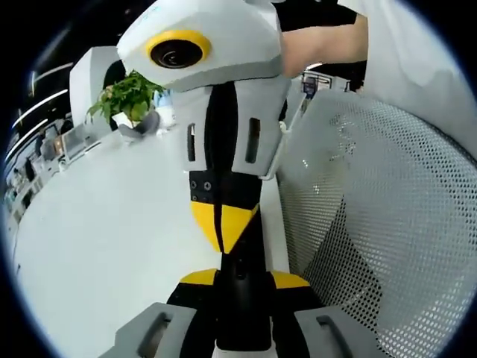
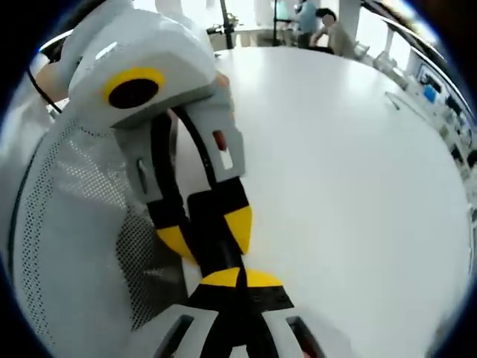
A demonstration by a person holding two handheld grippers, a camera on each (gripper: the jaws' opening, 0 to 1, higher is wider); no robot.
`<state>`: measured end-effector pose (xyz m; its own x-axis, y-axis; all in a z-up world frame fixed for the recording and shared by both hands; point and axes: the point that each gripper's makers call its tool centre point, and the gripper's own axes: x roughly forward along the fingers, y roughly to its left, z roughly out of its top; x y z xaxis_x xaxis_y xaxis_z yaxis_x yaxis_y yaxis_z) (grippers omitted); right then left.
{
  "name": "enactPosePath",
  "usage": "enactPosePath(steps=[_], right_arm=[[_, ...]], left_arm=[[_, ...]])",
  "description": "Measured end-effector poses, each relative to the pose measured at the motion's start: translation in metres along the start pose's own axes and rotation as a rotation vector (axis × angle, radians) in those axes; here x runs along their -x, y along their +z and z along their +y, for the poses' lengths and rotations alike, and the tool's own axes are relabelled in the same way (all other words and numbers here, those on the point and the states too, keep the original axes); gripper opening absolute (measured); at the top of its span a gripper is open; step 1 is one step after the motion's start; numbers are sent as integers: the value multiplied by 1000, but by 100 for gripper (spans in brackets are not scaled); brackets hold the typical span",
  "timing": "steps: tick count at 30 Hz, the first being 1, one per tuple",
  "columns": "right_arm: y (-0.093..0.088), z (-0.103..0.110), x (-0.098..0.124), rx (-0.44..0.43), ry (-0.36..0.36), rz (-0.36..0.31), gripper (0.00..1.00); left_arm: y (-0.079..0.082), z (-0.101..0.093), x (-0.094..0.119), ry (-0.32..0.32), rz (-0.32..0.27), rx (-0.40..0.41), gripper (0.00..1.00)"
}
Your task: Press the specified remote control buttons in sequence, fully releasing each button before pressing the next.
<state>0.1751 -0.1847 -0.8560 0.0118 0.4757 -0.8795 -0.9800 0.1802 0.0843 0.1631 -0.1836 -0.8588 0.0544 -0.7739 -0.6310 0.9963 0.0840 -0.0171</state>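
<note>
Far left on the white bench (image 1: 112,224) stands a potted plant (image 1: 127,93). Above the bench, the left hand-held gripper (image 1: 242,280) clamps a slim black remote (image 1: 242,313), its long axis running away along the jaws. The right hand-held gripper (image 1: 223,227), tips pinched together, meets its far end. No lettering is legible. A mesh chair (image 1: 387,209) stands right.

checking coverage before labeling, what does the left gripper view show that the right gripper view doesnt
Left gripper view only: a potted plant at the far edge of the white table, and a person's forearm at the top. Right gripper view only: people at the table's far end. Both share the white table, a perforated mesh chair back, and the two grippers meeting tip to tip, right gripper against left gripper, all jaws together.
</note>
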Motion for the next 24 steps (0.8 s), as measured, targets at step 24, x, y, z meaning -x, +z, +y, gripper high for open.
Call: enactPosePath(steps=[24], right_arm=[[7, 18, 1, 85, -26, -115, 0]], left_arm=[[0, -3, 0, 1, 14, 9, 25]])
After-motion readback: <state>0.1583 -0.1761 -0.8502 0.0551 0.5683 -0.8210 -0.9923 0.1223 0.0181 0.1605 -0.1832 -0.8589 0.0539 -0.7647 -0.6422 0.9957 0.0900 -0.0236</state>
